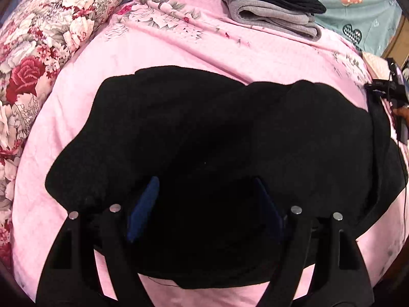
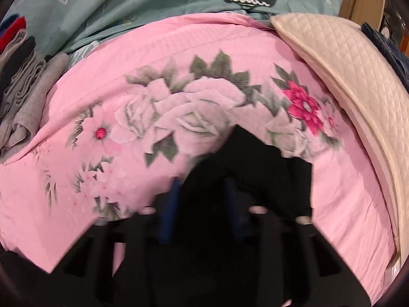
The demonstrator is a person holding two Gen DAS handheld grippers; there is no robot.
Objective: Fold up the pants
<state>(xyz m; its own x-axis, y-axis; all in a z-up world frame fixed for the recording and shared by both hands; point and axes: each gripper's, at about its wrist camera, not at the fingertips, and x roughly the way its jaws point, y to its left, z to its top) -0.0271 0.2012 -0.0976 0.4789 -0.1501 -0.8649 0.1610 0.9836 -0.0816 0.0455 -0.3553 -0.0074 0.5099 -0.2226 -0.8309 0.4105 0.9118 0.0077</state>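
Left wrist view: black pants (image 1: 204, 128) lie bunched across a pink floral bedspread (image 1: 166, 51). The left gripper (image 1: 204, 186) sits over the dark cloth, its blue-padded jaws spread wide with nothing pinched between them. A red rose-patterned pillow (image 1: 38, 46) lies at the left, and a stack of folded clothes (image 1: 271, 2) rests at the far edge of the bed. The other gripper shows small at the right edge.

Right wrist view, somewhat blurred: the right gripper (image 2: 202, 186) pinches a fold of the black pants (image 2: 255, 163), jaws closed on the cloth, above the pink bedspread (image 2: 102, 204). A cream quilted cover (image 2: 345, 64) lies at the right
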